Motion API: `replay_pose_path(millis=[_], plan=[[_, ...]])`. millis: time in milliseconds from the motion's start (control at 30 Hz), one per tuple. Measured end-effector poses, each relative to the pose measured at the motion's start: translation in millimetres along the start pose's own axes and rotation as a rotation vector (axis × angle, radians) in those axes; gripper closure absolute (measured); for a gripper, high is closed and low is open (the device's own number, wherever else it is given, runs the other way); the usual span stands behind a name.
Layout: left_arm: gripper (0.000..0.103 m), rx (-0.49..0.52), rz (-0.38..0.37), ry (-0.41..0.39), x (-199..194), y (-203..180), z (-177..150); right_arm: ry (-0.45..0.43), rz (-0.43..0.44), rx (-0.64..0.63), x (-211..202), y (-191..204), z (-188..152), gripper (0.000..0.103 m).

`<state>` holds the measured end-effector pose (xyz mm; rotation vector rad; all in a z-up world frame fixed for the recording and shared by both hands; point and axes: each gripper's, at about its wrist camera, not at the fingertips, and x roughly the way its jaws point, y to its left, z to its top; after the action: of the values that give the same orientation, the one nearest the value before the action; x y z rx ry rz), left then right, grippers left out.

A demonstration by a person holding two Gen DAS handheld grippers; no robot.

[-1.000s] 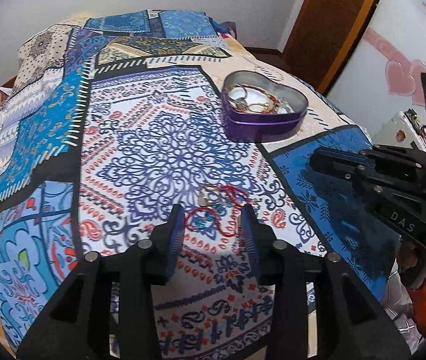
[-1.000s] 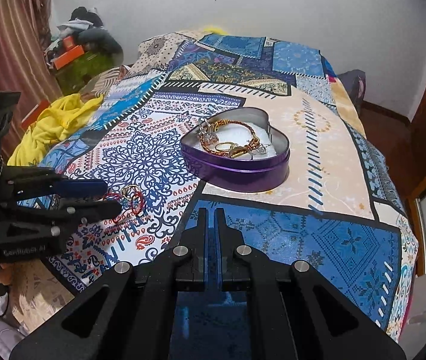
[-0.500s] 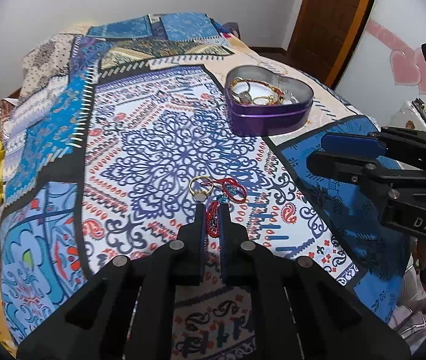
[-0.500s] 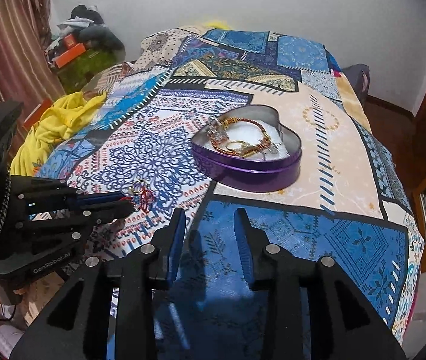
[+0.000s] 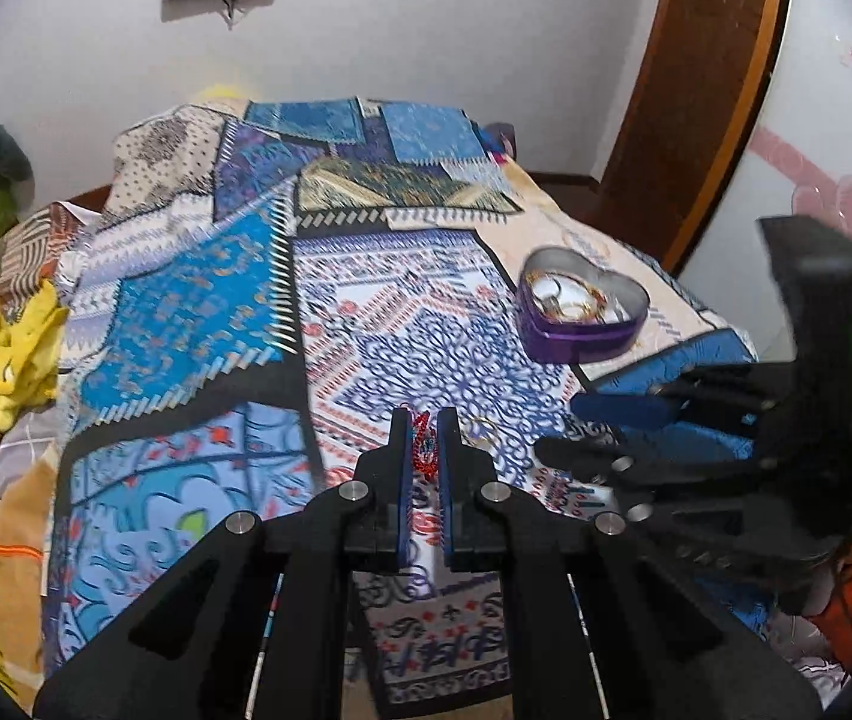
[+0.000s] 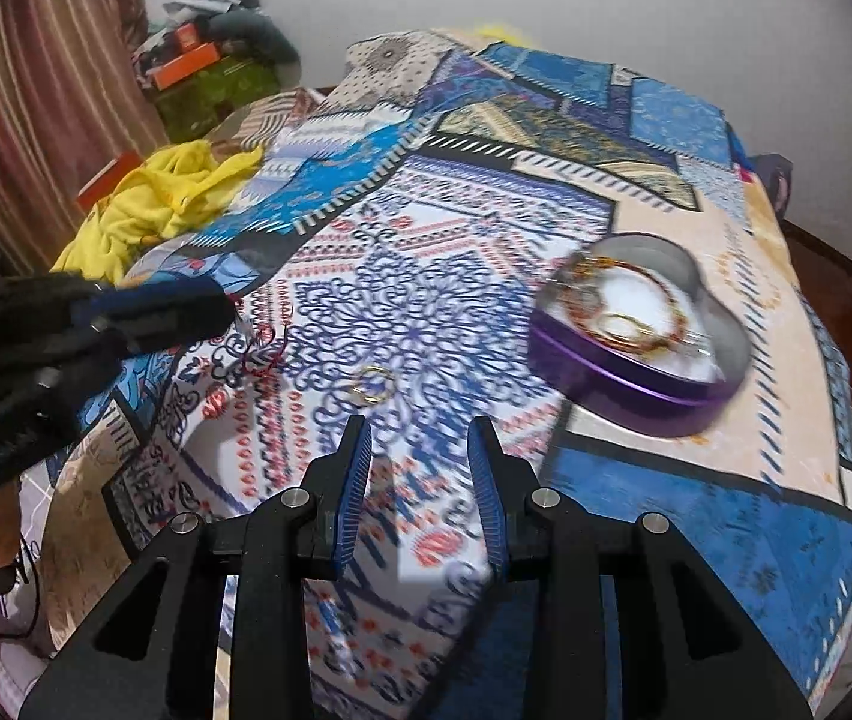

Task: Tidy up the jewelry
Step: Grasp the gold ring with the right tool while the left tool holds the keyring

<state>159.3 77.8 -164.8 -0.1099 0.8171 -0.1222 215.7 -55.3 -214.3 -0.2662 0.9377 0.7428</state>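
My left gripper (image 5: 424, 420) is shut on a red beaded bracelet (image 5: 423, 447) and holds it above the patterned bedspread; the bracelet dangles from it in the right wrist view (image 6: 261, 354). A gold ring (image 6: 373, 387) lies on the bedspread just ahead of my open, empty right gripper (image 6: 420, 429); it also shows in the left wrist view (image 5: 482, 429). The purple heart-shaped tin (image 6: 636, 384) holds several bracelets and rings and sits at the right; it also shows in the left wrist view (image 5: 582, 339).
Yellow clothing (image 6: 156, 204) lies at the bed's left edge. A wooden door (image 5: 696, 90) stands at the far right, with a white wall behind the bed. The right gripper's body (image 5: 756, 420) is close to the right of my left gripper.
My left gripper closed on the red bracelet and lifted it off the bedspread. My right gripper opened and swung left toward the gold ring.
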Motion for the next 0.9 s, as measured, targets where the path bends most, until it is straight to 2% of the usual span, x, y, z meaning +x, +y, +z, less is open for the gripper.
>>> replay_pose_path(millis=[200, 300, 333, 367, 400, 667, 900], plan=[[0.097, -0.019, -0.010, -0.020, -3.2, 9.7, -1.3, 0.060, 0.017, -0.014, 22.5, 12.3, 9.2, 0.073], [0.097, -0.027, -0.013, -0.019, -1.9, 12.9, -3.5, 0.055, 0.010, -0.017, 26.1, 14.0, 13.0, 0.073], [0.097, -0.029, -0.014, -0.017, -1.2, 13.8, -3.9, 0.055, 0.012, -0.018, 27.2, 14.5, 13.3, 0.076], [0.097, -0.032, -0.013, -0.016, -0.9, 14.8, -4.2, 0.057, 0.012, -0.022, 28.5, 15.1, 13.4, 0.085], [0.097, -0.037, -0.015, -0.013, 0.1, 16.1, -4.2, 0.059, 0.009, -0.026, 29.7, 15.8, 12.9, 0.086], [0.097, -0.037, -0.021, -0.014, -0.8, 11.5, -3.8, 0.036, -0.001, -0.030, 21.9, 16.9, 11.8, 0.086], [0.097, -0.023, -0.023, -0.028, -4.5, -0.8, 5.8, -0.033, -0.026, 0.004, -3.5, 4.5, 8.5, 0.086]])
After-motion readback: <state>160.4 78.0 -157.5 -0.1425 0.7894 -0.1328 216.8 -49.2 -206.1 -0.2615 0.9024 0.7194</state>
